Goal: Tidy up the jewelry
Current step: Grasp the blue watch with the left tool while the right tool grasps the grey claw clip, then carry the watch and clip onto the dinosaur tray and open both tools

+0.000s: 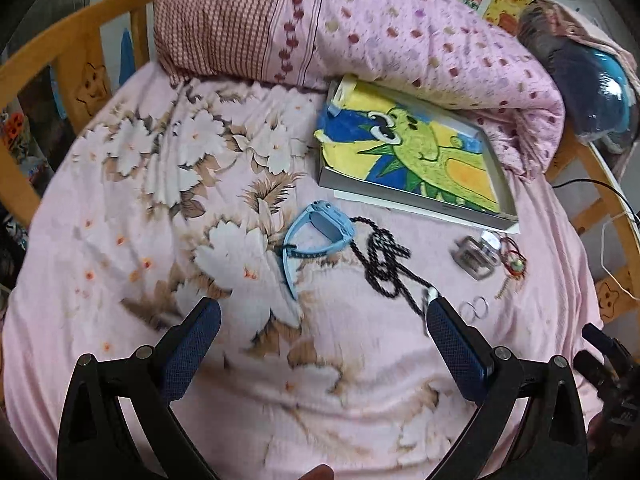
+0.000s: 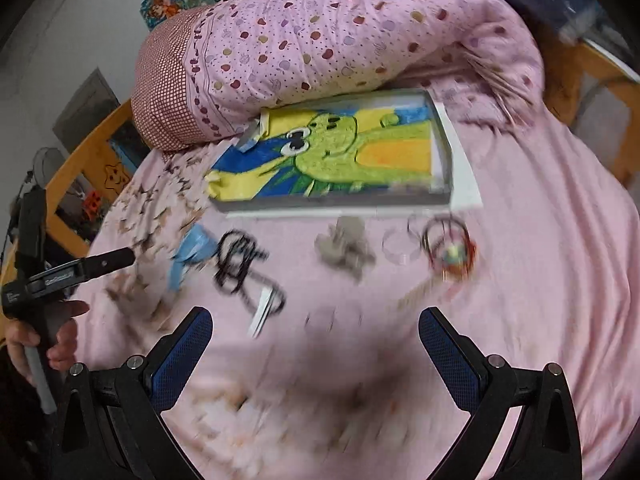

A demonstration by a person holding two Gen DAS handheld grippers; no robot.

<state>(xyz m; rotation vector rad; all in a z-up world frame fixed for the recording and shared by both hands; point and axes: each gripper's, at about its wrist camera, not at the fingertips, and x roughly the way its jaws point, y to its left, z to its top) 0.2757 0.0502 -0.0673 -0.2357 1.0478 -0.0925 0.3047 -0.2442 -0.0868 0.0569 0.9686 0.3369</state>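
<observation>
Here both pairs of fingers were spread wide and gripped nothing: the left gripper [image 1: 324, 312] hung over the pink floral bedsheet [image 1: 120, 208], its right finger [image 1: 452, 336] just beside the black bead necklace [image 1: 386, 264]. The right gripper [image 2: 316, 320] hovered above the same sheet, its view blurred. Left of the necklace lay a light blue watch [image 1: 308, 240]; to its right, two small silver rings [image 1: 476, 307], a clear little box [image 1: 478, 256] and a red bracelet [image 1: 514, 258]. Behind them sat a shallow tray [image 1: 412, 152] lined with a cartoon drawing, against a rolled pink quilt [image 1: 420, 36]
</observation>
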